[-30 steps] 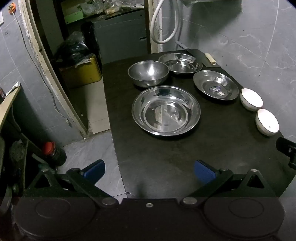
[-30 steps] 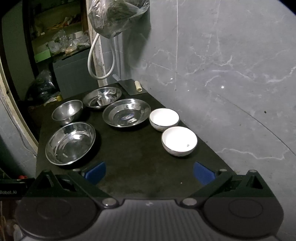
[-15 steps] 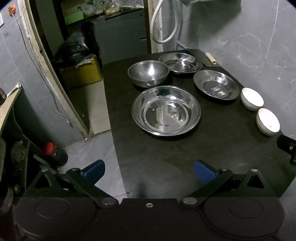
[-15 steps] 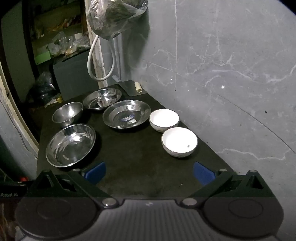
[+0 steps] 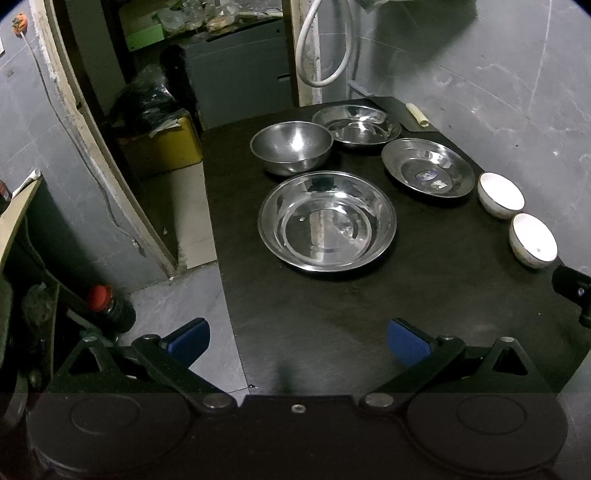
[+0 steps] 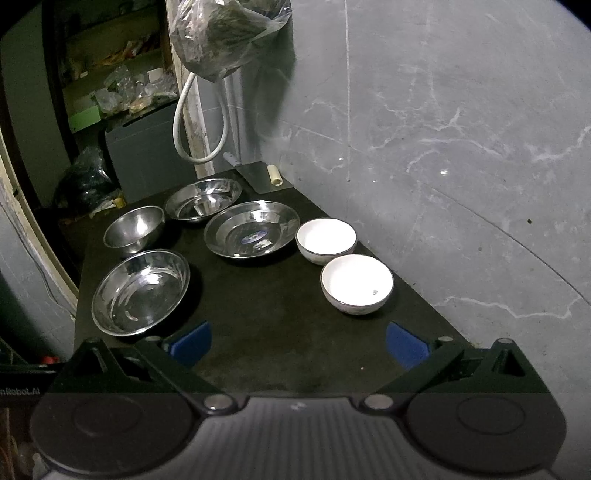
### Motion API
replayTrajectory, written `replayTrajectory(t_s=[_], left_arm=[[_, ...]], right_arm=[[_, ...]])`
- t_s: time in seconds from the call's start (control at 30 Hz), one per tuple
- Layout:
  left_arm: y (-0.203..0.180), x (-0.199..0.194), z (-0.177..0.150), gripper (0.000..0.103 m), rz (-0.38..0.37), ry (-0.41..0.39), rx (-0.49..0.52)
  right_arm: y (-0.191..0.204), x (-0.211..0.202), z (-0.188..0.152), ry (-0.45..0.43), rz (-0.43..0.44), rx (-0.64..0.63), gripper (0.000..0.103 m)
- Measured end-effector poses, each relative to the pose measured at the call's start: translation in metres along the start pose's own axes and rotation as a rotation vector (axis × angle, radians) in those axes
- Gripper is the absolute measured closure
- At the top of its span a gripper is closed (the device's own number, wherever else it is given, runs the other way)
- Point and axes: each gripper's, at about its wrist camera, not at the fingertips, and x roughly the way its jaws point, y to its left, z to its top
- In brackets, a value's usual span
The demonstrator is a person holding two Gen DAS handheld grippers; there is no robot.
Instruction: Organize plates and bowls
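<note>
On a black table (image 5: 332, 306) stand a large steel plate (image 5: 327, 220), a deep steel bowl (image 5: 291, 151), a steel basin (image 5: 356, 124), a shallow steel plate with a sticker (image 5: 427, 170) and two white bowls (image 5: 500, 195) (image 5: 533, 240). In the right wrist view they show as large plate (image 6: 140, 291), deep bowl (image 6: 135, 229), basin (image 6: 203, 199), sticker plate (image 6: 252, 233) and white bowls (image 6: 326, 240) (image 6: 357, 283). My left gripper (image 5: 298, 338) is open and empty over the table's near left edge. My right gripper (image 6: 297, 343) is open and empty in front of the nearer white bowl.
A grey marble wall (image 6: 443, 147) runs along the table's right side. A cleaver with a pale handle (image 6: 258, 176) lies at the far end. A hose (image 6: 195, 122) and a plastic bag (image 6: 225, 33) hang above. A doorway, a yellow box (image 5: 162, 147) and a red-capped bottle (image 5: 107, 306) are at left.
Both grippers have crept slightly forward and left; the dishes have not moved and both grippers stay open.
</note>
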Motion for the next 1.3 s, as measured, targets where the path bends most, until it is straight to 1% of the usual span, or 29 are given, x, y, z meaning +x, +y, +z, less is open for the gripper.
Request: replayTrajectory(t_s=[0.53, 1.3], left_arm=[[-0.0072, 0.0024, -0.0019, 0.001, 0.001, 0.005, 0.007], [-0.0030, 0.0068, -0.0020, 0.001, -0.001, 0.014, 0.011]], right_arm=[[-0.0016, 0.0009, 0.0014, -0.001, 0.001, 0.004, 0.000], [0.0047, 0.0060, 0.0029, 0.018, -0.005, 0.009, 0.000]])
